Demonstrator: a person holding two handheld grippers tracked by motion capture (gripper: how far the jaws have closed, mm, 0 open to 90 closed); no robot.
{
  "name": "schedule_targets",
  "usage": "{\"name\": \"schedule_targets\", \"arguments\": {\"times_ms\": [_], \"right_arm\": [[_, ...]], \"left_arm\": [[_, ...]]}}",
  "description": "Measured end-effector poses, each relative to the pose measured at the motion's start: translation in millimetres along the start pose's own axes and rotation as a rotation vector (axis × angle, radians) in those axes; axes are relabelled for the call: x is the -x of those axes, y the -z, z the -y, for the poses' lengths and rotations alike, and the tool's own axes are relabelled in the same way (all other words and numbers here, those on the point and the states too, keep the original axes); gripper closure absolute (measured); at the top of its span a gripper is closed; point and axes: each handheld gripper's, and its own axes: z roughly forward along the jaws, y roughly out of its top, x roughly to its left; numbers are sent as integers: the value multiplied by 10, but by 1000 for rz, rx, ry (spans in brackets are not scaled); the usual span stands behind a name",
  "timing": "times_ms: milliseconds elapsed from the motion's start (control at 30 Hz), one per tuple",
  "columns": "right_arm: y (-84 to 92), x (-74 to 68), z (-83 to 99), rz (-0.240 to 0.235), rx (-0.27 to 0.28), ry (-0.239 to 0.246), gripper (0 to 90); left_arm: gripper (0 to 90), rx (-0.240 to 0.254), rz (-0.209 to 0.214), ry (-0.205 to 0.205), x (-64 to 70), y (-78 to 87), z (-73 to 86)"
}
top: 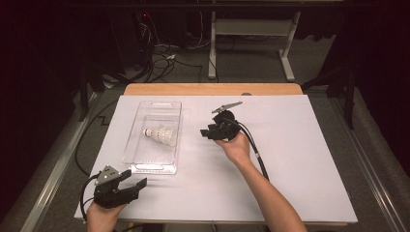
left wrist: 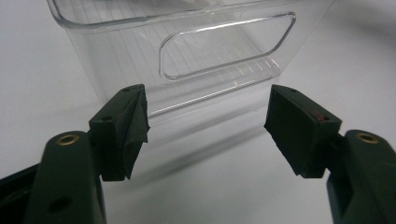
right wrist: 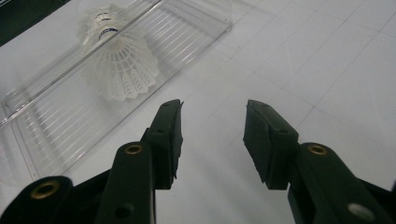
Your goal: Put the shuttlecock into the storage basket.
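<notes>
A white shuttlecock (top: 160, 134) lies on its side inside a clear plastic bin (top: 140, 157) on the white table sheet. In the right gripper view the shuttlecock (right wrist: 119, 65) rests in the bin (right wrist: 42, 135), cork end away from me. My right gripper (top: 207, 131) hovers just right of the bin, jaws apart and empty; its fingertips (right wrist: 170, 116) point toward the bin's side. My left gripper (top: 137, 184) rests near the table's front left corner, open and empty, facing the bin's near end wall (left wrist: 224, 51) with its handle cut-out.
The white sheet (top: 300, 159) covers the table, with wide bare room to the right. A wooden table edge (top: 212, 89) shows at the back. Cables (top: 164, 58) and a desk frame (top: 251, 43) stand on the floor beyond.
</notes>
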Motion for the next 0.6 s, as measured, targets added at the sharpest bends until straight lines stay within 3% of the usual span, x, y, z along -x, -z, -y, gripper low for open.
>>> {"name": "schedule_targets", "arguments": {"times_ms": [600], "right_arm": [[55, 79, 105, 6, 0, -10, 572]], "left_arm": [[308, -1, -1, 1, 0, -3, -1]]}}
